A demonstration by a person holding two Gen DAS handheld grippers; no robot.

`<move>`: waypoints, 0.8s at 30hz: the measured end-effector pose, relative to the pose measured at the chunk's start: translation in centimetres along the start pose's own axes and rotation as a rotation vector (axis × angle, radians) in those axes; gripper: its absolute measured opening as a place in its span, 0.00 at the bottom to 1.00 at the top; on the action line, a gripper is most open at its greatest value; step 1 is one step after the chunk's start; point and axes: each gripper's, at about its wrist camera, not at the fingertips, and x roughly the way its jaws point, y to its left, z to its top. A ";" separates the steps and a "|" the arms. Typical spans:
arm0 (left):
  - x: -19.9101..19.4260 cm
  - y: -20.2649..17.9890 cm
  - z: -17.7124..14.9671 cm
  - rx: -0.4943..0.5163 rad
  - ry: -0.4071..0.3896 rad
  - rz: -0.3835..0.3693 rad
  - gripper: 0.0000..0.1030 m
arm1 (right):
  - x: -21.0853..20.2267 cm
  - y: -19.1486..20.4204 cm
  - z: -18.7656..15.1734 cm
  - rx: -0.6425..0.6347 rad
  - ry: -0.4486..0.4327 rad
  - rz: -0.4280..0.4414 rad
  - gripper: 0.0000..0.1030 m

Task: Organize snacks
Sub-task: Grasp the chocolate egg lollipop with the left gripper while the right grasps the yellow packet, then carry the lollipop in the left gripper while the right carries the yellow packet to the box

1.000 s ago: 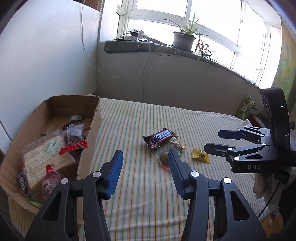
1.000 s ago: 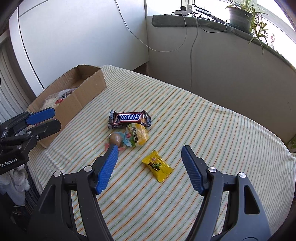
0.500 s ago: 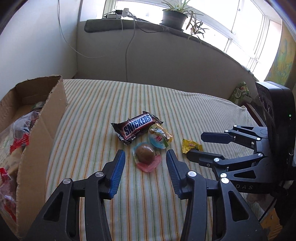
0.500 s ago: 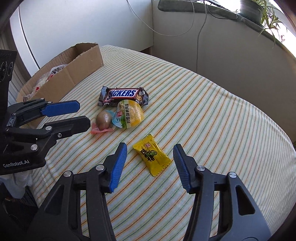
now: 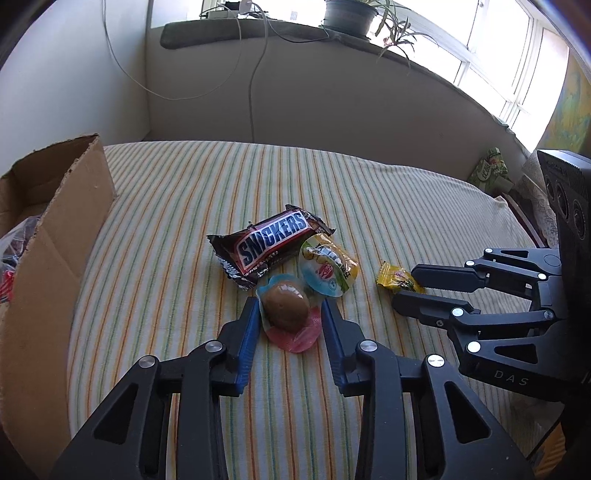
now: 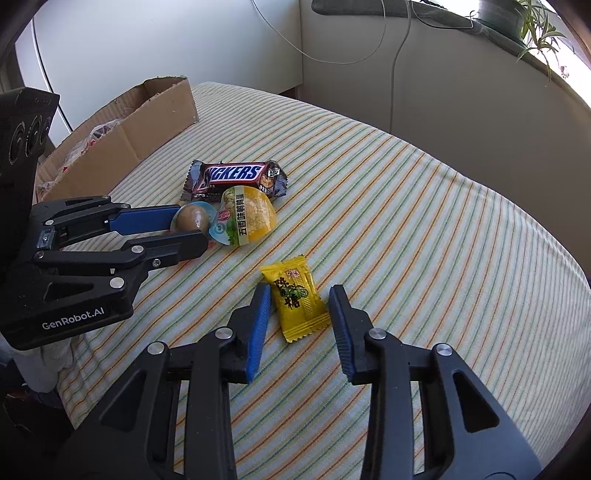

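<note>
Four snacks lie on the striped bed sheet (image 5: 177, 192): a Snickers bar (image 5: 273, 242) (image 6: 232, 173), a round yellow-green packet (image 5: 330, 267) (image 6: 247, 219), a clear packet with a brown egg (image 5: 286, 312) (image 6: 192, 218), and a yellow candy (image 6: 297, 299) (image 5: 395, 277). My left gripper (image 5: 290, 308) (image 6: 192, 229) straddles the egg packet. Its jaws are closing, with the pads at the packet's rim. My right gripper (image 6: 300, 299) (image 5: 404, 288) straddles the yellow candy, jaws closing, and a sliver of gap shows at the right pad. Both snacks rest flat on the sheet.
An open cardboard box (image 5: 55, 229) (image 6: 122, 136) holding several wrapped snacks stands at the bed's left side. A low wall with hanging cables (image 5: 253, 74) and a potted plant (image 5: 347, 14) borders the far side. A green packet (image 5: 487, 171) sits past the bed's right edge.
My left gripper swung right from beside the box and sank onto the egg packet, jaws narrowing. My right gripper dropped over the yellow candy and its jaws narrowed from wide to almost the candy's width.
</note>
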 end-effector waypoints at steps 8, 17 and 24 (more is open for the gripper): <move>-0.6 0.4 -0.3 -0.004 -0.017 -0.009 0.22 | -0.4 0.1 -0.2 0.000 -0.010 -0.007 0.25; -1.8 0.7 -0.6 -0.016 -0.039 -0.011 0.21 | -1.9 0.4 -0.4 0.011 -0.039 -0.018 0.24; -4.8 1.6 -0.8 -0.037 -0.099 -0.011 0.21 | -3.8 1.6 0.5 -0.007 -0.082 -0.020 0.24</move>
